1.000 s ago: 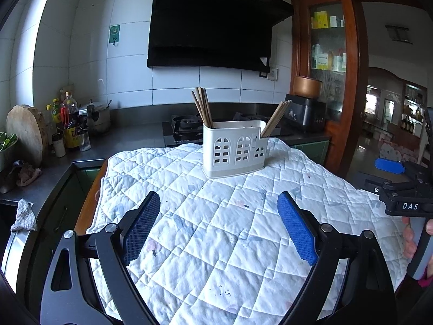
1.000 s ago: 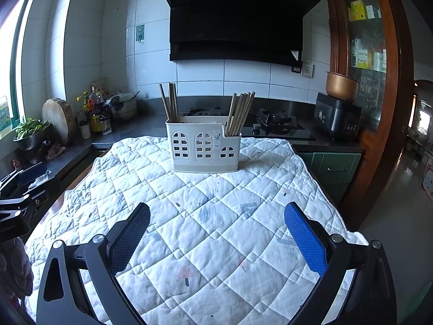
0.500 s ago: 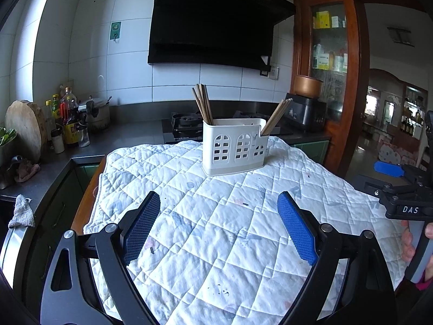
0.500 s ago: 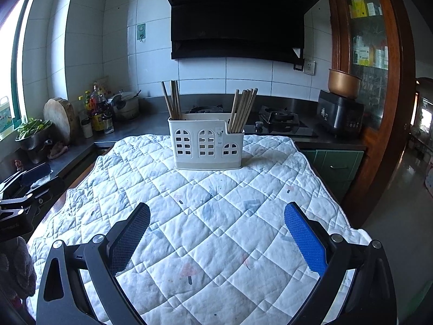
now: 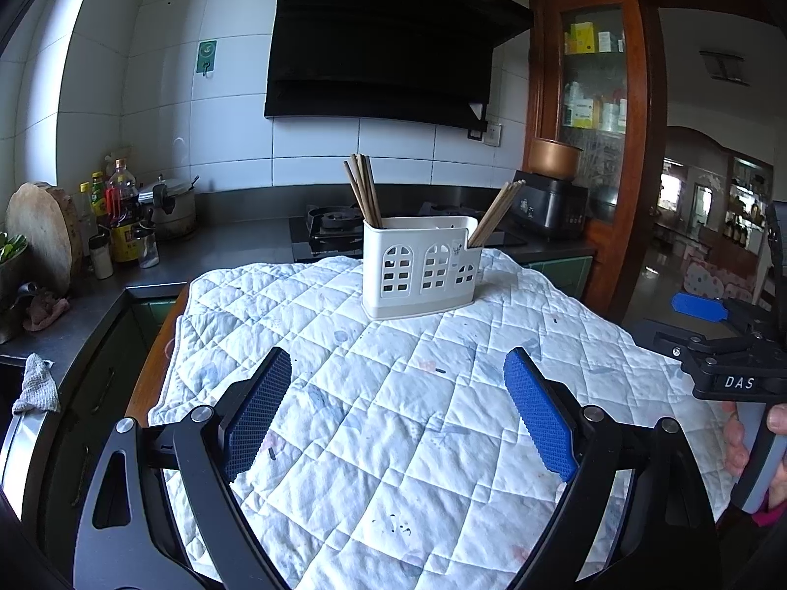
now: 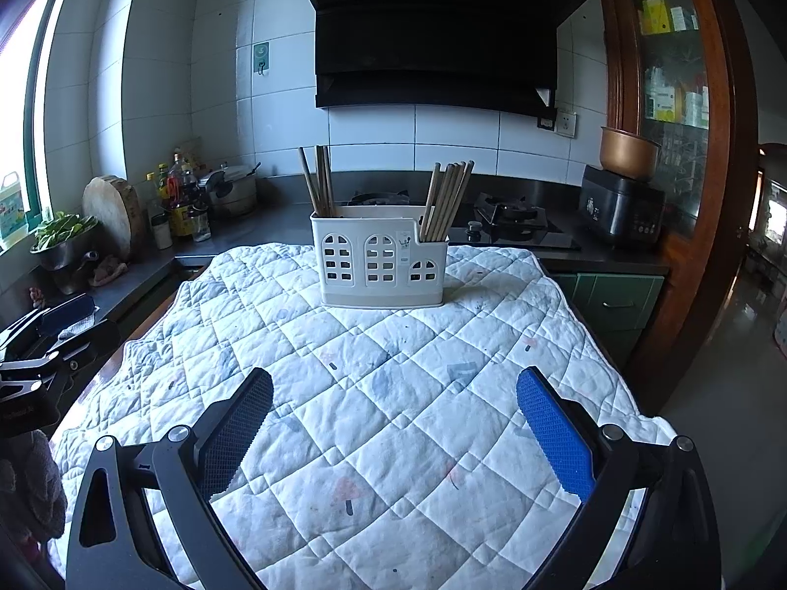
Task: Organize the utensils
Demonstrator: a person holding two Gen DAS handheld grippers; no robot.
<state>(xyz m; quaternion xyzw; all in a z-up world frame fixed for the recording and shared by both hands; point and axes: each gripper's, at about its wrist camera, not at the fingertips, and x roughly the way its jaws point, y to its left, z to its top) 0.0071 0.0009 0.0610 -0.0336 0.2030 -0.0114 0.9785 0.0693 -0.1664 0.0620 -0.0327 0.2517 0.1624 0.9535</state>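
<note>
A white plastic utensil caddy [image 5: 420, 270] with arched cut-outs stands at the far side of a quilted white cloth [image 5: 393, 393]; it also shows in the right wrist view [image 6: 381, 265]. Wooden chopsticks stand in its left end [image 6: 319, 182] and a second bunch leans in its right end [image 6: 447, 201]. My left gripper [image 5: 396, 413] is open and empty, above the near part of the cloth. My right gripper [image 6: 393, 435] is open and empty too, and it shows at the right edge of the left wrist view [image 5: 728, 368].
A dark counter runs behind and left, with a round wooden board [image 6: 110, 211], bottles [image 6: 179, 201], a pot [image 6: 231, 191] and a bowl of greens [image 6: 61, 236]. A gas hob [image 6: 511, 216] and black cooker [image 6: 622, 211] sit behind. The table drops off at the right.
Both grippers have pulled back slightly from the caddy and stayed open. Caddy and chopsticks have not moved.
</note>
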